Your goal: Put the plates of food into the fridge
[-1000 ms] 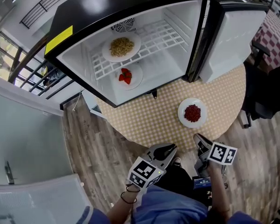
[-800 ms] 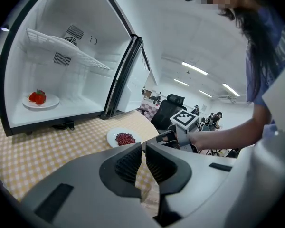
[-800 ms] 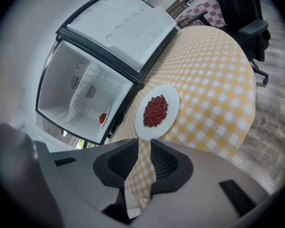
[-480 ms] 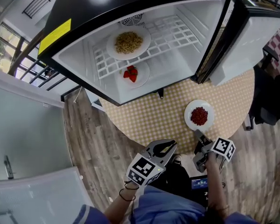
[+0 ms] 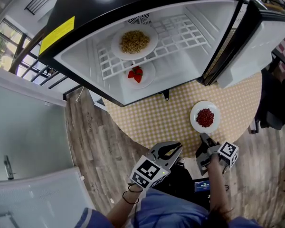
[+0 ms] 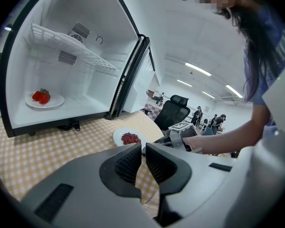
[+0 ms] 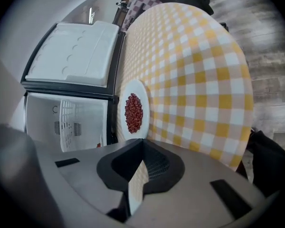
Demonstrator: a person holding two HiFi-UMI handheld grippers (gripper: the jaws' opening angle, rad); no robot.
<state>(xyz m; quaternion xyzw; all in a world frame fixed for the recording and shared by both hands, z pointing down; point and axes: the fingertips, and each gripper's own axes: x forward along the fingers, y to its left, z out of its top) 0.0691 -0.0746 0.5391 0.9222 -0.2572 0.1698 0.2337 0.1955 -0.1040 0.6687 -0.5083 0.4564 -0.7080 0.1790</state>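
A white plate of red beans [image 5: 205, 117] [image 7: 133, 113] [image 6: 129, 137] sits on the yellow-checked round table [image 5: 152, 120]. My right gripper [image 5: 202, 137] [image 7: 142, 142] has just closed and is shut, its tips at the plate's near rim; I cannot tell if they pinch it. My left gripper [image 5: 178, 147] [image 6: 143, 148] hangs shut and empty over the table's front edge. In the open fridge [image 5: 99, 87], a plate of noodles [image 5: 134, 42] rests on the wire shelf. A plate of strawberries [image 5: 138, 73] [image 6: 42, 97] lies on the fridge floor below it.
The fridge door [image 5: 256, 46] stands swung open at the right. A dark office chair [image 5: 273, 103] is beside the table's right edge. Wood floor [image 5: 95, 151] runs around the table, with railings and windows at the far left.
My right gripper sank toward the bean plate, rolled about its own line, and its tips now reach the plate's near rim. The left gripper barely shifted.
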